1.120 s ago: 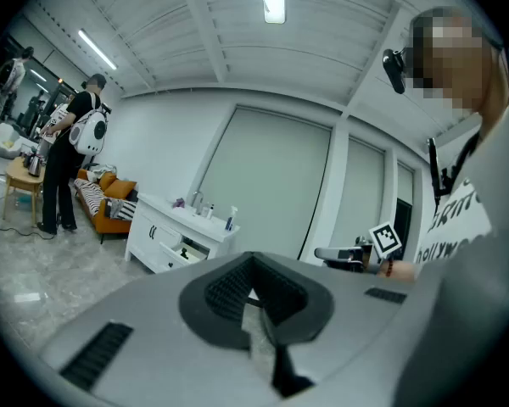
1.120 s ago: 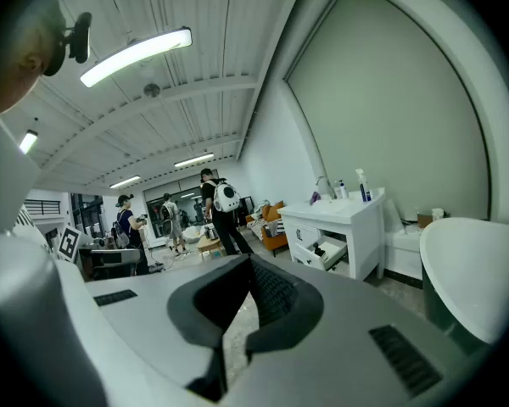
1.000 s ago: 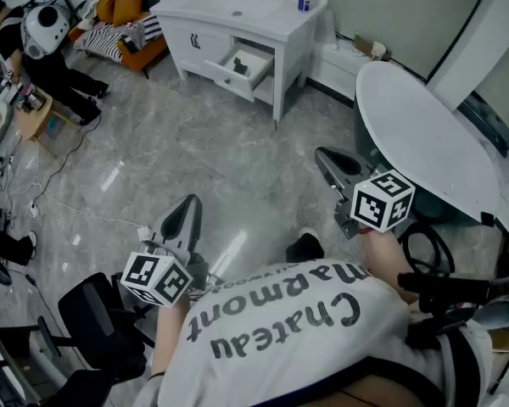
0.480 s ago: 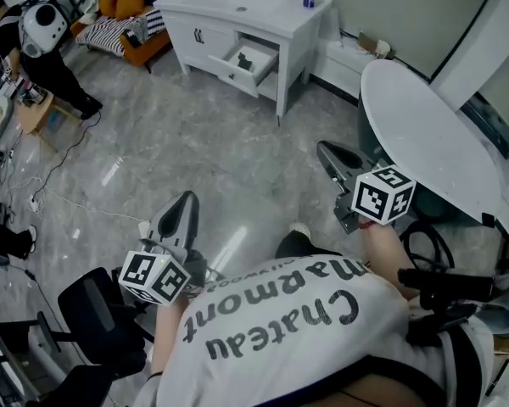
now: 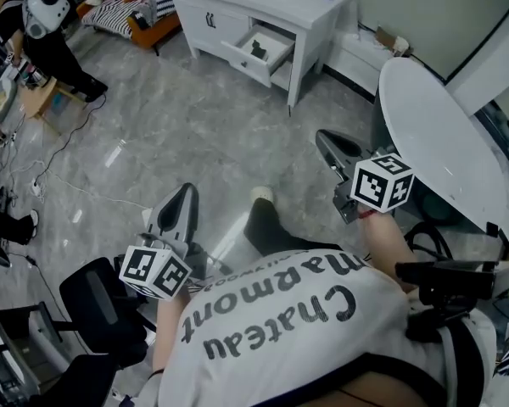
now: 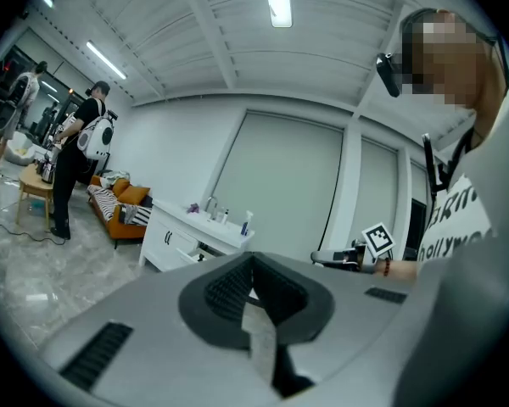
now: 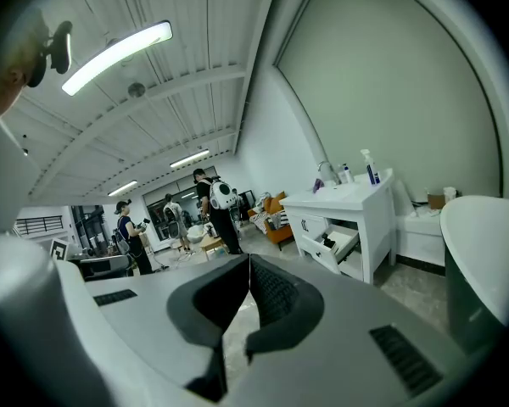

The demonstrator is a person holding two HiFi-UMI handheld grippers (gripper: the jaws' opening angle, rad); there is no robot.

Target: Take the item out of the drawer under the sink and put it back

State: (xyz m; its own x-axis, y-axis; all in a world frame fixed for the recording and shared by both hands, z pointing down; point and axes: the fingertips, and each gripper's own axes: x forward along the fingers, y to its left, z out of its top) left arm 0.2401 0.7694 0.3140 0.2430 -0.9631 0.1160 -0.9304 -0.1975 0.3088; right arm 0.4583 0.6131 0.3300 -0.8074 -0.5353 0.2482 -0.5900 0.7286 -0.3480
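The sink cabinet (image 5: 205, 25) stands across the floor from you, with its drawer (image 5: 243, 60) open below the basin. A small dark item (image 5: 258, 47) lies inside that drawer. Your left hand-held gripper (image 5: 186, 193) is well apart from the cabinet and points toward it, its jaws closed together with nothing between them. Your right hand-held gripper (image 5: 323, 137) is also well apart from the cabinet, its jaws likewise pressed together and empty.
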